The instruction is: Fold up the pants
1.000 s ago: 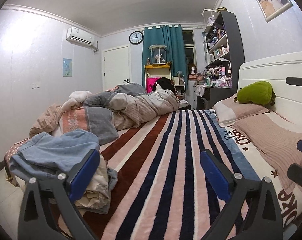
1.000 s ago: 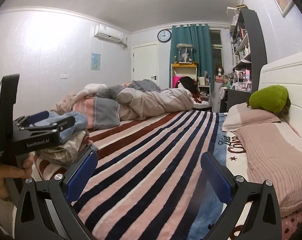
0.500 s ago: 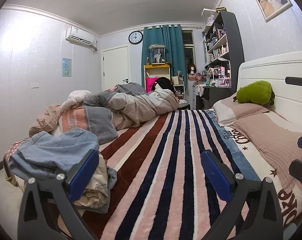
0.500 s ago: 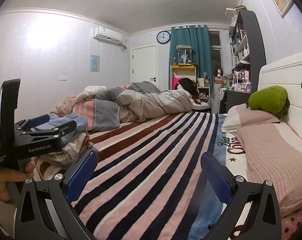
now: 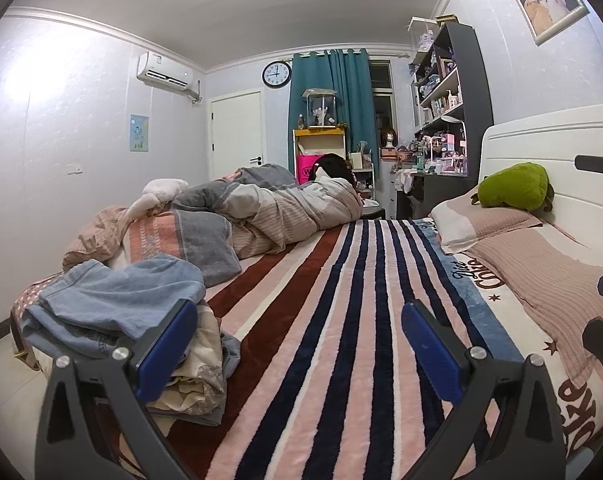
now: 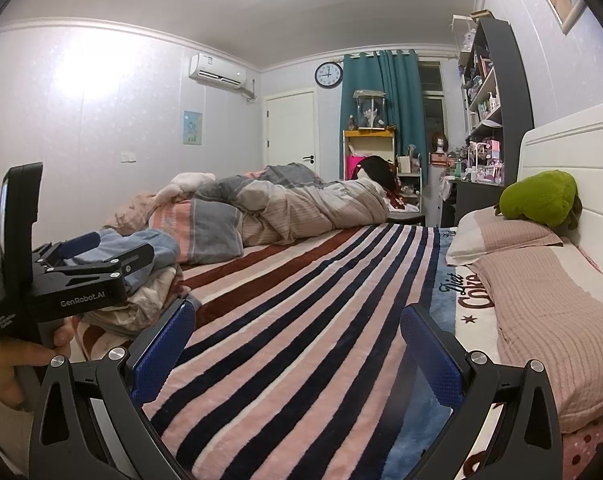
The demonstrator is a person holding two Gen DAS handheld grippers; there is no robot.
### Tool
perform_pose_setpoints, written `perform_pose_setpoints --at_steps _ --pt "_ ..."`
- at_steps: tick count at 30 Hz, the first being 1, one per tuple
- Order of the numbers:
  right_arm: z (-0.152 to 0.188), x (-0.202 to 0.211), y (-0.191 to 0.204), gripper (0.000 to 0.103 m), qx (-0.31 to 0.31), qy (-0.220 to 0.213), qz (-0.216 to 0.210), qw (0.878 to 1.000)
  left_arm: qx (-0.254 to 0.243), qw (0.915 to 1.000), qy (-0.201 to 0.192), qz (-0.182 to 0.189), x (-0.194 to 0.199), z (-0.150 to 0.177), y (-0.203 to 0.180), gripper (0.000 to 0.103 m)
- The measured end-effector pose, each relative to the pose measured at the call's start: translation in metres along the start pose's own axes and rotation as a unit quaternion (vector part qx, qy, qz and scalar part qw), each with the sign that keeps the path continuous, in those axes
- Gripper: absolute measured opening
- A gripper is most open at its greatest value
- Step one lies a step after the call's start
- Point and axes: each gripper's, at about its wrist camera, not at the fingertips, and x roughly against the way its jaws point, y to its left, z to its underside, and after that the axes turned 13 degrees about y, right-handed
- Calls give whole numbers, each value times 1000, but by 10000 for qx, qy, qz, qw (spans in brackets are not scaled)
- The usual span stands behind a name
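Note:
Light blue denim pants [image 5: 113,300] lie crumpled on top of a clothes pile at the left edge of the bed. My left gripper [image 5: 297,348] hovers open over the striped blanket [image 5: 341,320], its left finger [image 5: 165,344] right beside the pile and nothing between the pads. In the right wrist view the same pants [image 6: 157,248] show behind the left gripper [image 6: 109,250], which a hand [image 6: 5,364] holds. My right gripper [image 6: 295,350] is open and empty above the blanket, further right, near the pillows.
A beige patterned garment [image 5: 197,380] lies under the pants. A bunched duvet [image 5: 285,212] fills the far end of the bed. Pillows [image 5: 541,272] and a green plush [image 5: 513,188] lie along the white headboard [image 5: 581,140]. Shelves [image 5: 445,120] stand at the far right.
Almost nothing: both views drift only slightly, and both grippers stay open over the blanket.

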Motion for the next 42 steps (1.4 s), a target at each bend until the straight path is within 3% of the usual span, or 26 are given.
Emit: perform_pose_setpoints --at_steps 42 --pt "0 -4 9 102 -122 20 -1 9999 5 10000 2 16 -1 0 2 101"
